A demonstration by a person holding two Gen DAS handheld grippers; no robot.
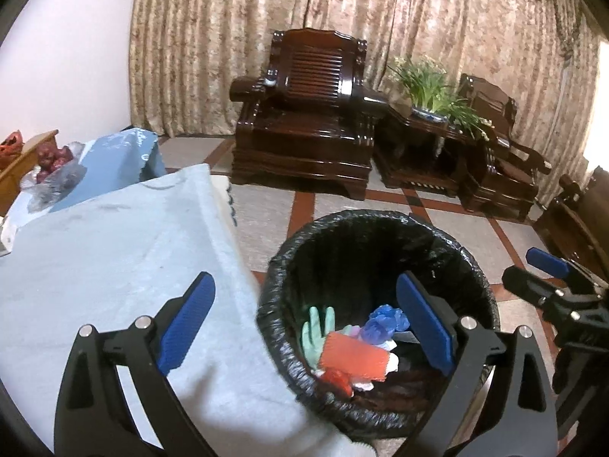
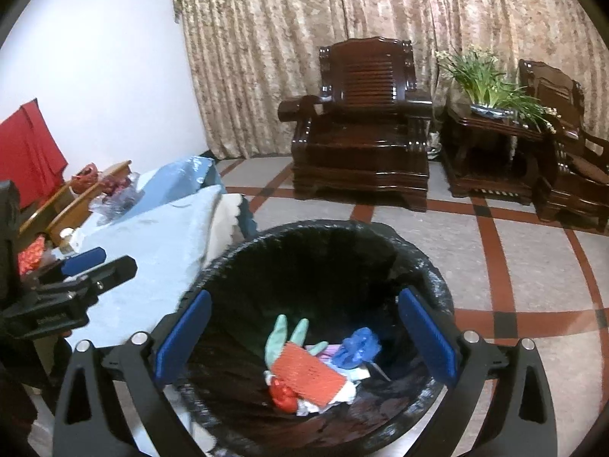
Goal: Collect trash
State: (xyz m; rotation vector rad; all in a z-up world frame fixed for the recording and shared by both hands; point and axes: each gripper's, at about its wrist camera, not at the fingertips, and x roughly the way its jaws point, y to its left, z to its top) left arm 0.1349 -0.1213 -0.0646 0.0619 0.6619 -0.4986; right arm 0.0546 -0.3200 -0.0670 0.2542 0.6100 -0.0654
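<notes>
A trash bin lined with a black bag (image 1: 380, 228) (image 2: 327, 228) stands on the floor beside the table. Inside lie a green glove (image 1: 316, 327) (image 2: 281, 337), an orange-red netted piece (image 1: 352, 354) (image 2: 308, 371), crumpled blue plastic (image 1: 384, 320) (image 2: 357, 346) and white scraps. My left gripper (image 1: 308, 323) stands open, one blue pad over the tablecloth and the other over the bin, with nothing between them. My right gripper (image 2: 304, 337) hangs open above the bin's mouth, also empty; it shows at the right edge of the left wrist view (image 1: 548, 266).
A table under a pale blue cloth (image 1: 114, 251) (image 2: 152, 243) sits left of the bin, with a blue bag (image 1: 121, 160) and plastic-wrapped red items (image 1: 53, 167) at its far end. Dark wooden armchairs (image 1: 308, 114) (image 2: 365, 125), a side table with a plant (image 1: 430, 87) and curtains stand behind on tiled floor.
</notes>
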